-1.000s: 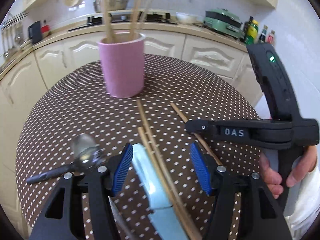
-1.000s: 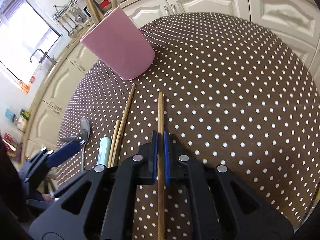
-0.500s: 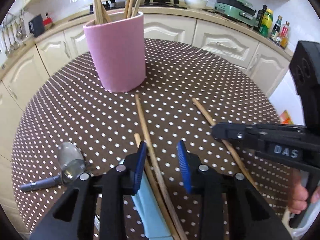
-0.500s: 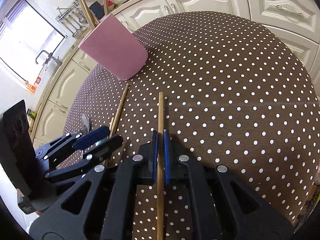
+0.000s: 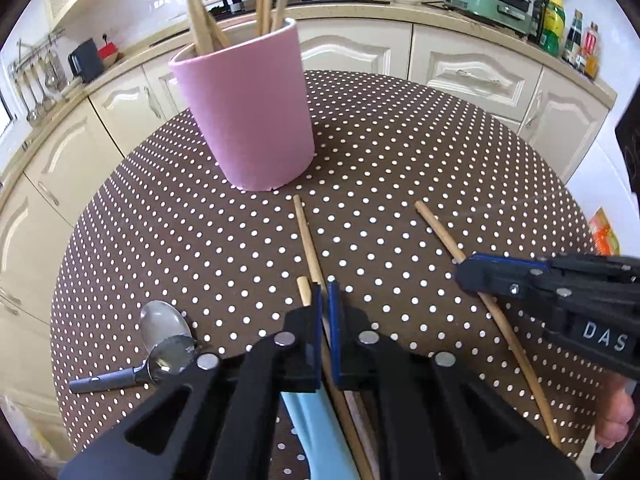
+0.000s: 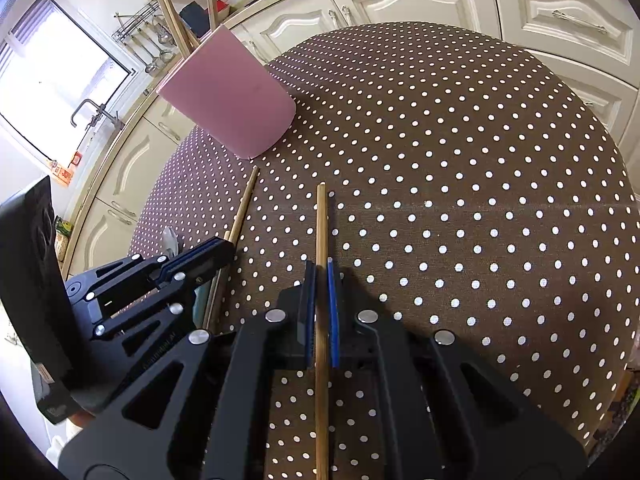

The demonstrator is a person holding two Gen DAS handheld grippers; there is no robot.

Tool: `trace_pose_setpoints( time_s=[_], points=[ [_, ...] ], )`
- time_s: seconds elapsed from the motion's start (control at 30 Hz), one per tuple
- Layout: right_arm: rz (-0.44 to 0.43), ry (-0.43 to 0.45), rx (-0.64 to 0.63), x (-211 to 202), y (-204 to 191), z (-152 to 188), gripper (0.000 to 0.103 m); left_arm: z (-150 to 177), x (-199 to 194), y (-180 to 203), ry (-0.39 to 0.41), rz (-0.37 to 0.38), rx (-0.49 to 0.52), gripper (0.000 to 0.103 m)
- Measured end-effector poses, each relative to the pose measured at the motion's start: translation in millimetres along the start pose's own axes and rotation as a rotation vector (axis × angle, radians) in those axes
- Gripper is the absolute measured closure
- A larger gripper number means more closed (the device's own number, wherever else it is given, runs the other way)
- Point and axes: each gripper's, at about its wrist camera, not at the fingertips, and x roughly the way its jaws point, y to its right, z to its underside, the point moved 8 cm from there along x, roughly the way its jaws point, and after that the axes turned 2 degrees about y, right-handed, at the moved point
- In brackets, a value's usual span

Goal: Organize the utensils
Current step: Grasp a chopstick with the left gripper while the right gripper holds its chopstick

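Wooden chopsticks pinched in both grippers, low over the dotted surface.

Pale round chopstick lies on the brown, white-dotted surface, pointing at the pink cup; left gripper has its blue-padded fingers closed on it, where half a second ago they stood apart. Second chopstick sits clamped between the right gripper fingers, as before. A shorter stick, a light-blue handle and a steel spoon lie just beside. More sticks stand upright in the matte cup.
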Motion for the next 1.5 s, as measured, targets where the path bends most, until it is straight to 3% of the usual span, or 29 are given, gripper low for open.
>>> trace_pose_setpoints(
  time_s=[0.13,0.3,0.4,0.43,0.47,0.53,0.7,0.73,0.77,0.87,1.1,1.17,1.5],
  points=[
    [0.002,0.001,0.004,-1.8,-2.4,1.4,0.097,-5.7,-10.2,-10.3,0.033,0.041,-0.047,0.103],
    [-0.001,0.018,-0.006,-7.5,-10.2,-1.8,0.097,-2.4,-14.4,-7.8,0.021,0.074,-0.003,0.103],
    [-0.001,0.017,-0.019,-8.9,-15.7,-1.6,0.097,-1.1,-9.8,-3.7,0.02,0.049,0.026,0.101],
    [0.0,0.015,-0.022,-8.6,-17.3,-0.7,0.097,-1.4,-8.6,-2.6,0.028,0.037,0.036,0.096],
    [0.002,0.012,-0.024,-8.0,-18.0,0.2,0.097,-1.2,-7.6,-1.3,0.03,0.033,0.04,0.083],
    [0.005,0.005,-0.023,-5.6,-18.7,2.3,0.097,-2.0,-3.5,0.7,0.033,0.032,0.039,0.066],
    [0.011,-0.008,-0.017,0.2,-17.3,7.3,0.097,8.7,7.4,-0.5,0.01,0.046,0.01,0.068],
    [0.011,-0.01,-0.016,0.9,-15.9,8.4,0.097,7.9,8.7,-0.4,0.018,0.044,0.01,0.083],
    [0.012,-0.013,-0.012,2.2,-15.1,9.2,0.097,8.3,8.8,-0.9,0.021,0.038,0.011,0.089],
    [0.006,-0.016,-0.011,4.7,-12.8,9.5,0.097,9.4,8.7,-1.8,0.022,0.054,0.012,0.09],
    [0.007,-0.016,-0.01,7.1,-10.8,7.5,0.097,1.0,13.6,2.0,0.041,0.003,0.038,0.084],
    [0.006,-0.015,-0.011,6.8,-10.2,7.4,0.097,-0.8,15.8,3.1,0.037,0.008,0.037,0.089],
    [0.006,-0.021,-0.014,3.5,-8.5,12.3,0.097,-4.7,8.5,-10.5,0.044,0.049,-0.022,0.091]
  ],
)
